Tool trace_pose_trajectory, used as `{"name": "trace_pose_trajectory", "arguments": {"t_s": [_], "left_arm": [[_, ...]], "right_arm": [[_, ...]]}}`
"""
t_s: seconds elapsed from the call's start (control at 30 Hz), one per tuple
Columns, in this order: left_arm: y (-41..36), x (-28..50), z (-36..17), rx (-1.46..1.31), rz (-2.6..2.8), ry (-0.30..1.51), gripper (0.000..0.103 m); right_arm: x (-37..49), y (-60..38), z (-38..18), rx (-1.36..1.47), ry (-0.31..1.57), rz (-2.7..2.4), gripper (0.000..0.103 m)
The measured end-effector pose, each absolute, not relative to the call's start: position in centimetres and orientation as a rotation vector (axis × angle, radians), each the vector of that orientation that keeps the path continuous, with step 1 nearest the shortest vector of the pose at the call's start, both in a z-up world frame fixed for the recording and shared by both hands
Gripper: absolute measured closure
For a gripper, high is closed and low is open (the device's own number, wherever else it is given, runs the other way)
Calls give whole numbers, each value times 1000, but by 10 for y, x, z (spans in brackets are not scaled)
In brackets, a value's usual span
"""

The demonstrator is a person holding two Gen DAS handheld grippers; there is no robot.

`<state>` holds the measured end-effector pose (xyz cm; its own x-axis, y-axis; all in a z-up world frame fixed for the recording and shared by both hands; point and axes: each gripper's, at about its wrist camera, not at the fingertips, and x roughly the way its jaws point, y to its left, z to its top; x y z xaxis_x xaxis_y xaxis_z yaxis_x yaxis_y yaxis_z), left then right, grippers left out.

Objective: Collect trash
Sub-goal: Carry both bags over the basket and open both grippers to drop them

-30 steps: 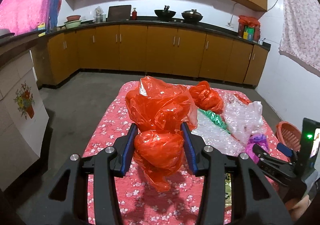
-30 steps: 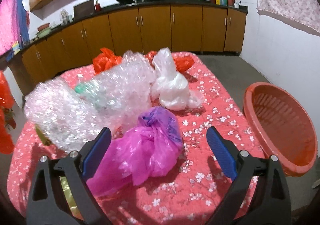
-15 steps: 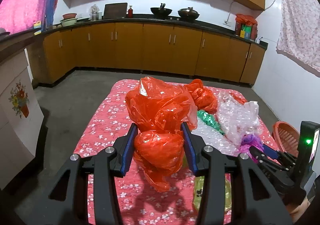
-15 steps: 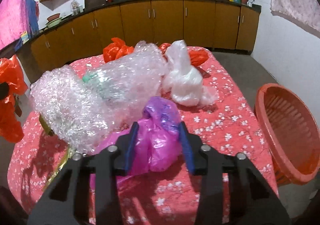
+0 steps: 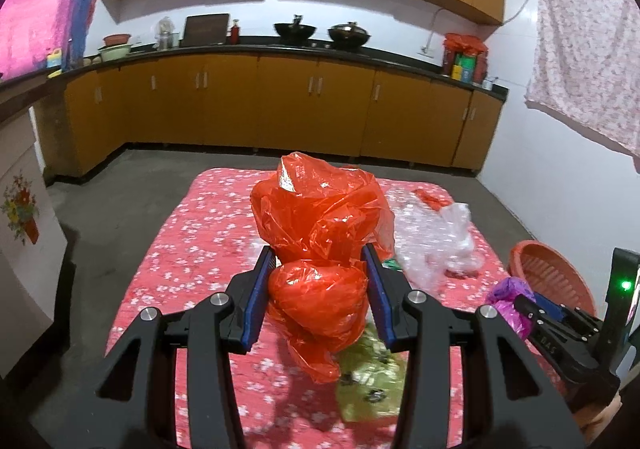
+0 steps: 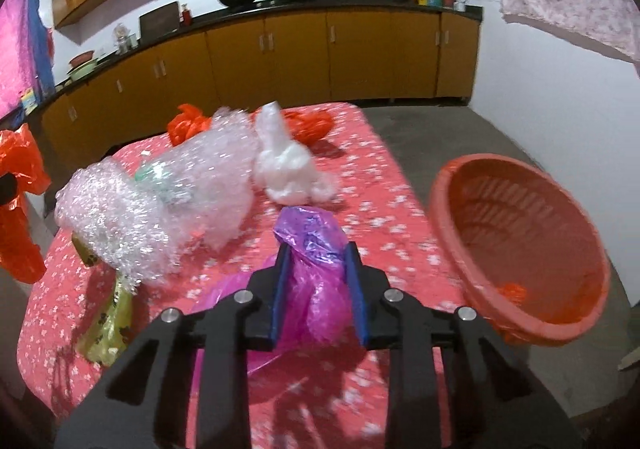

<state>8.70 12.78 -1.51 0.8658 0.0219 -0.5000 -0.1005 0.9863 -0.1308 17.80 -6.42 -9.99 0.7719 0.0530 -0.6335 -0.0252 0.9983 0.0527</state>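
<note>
on the flowered worktop (image 6: 384, 177), most of the trash is still lying loose: from left to right, a yellow-green wrapper (image 6: 106, 325), a bubble-wrap bundle (image 6: 160, 201), a small red bag (image 6: 188, 123), a white bag (image 6: 288, 169) and another red bag (image 6: 310, 121). beside the worktop's right edge, the orange basket (image 6: 520, 241) is holding only a small orange scrap, so by judgement the collecting is at an early stage. the left tool (image 5: 318, 291) is standing partly closed, its blue pads pinching a crumpled red bag (image 5: 320, 233) and holding it clear above the cloth. the right tool (image 6: 318, 289) is gripping the purple-pink bag (image 6: 314, 277); its jaws have just been closing and are now squeezing the bag's neck, just beside the basket. both bags are awaiting release into the basket, and the loose pieces are remaining after that.
</note>
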Motion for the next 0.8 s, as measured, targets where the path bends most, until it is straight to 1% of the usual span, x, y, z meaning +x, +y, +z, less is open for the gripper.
{"name": "trace_pose_trajectory", "arguments": {"t_s": [0.4, 0.6, 0.8], "left_arm": [[64, 93, -5, -120, -129, 539, 58], [9, 115, 0, -100, -249, 559, 59], [-60, 144, 3, -57, -371, 554, 60]], "right_arm": [[132, -121, -47, 67, 557, -96, 77], [123, -172, -29, 70, 493, -200, 77], [130, -223, -26, 70, 441, -303, 77]]}}
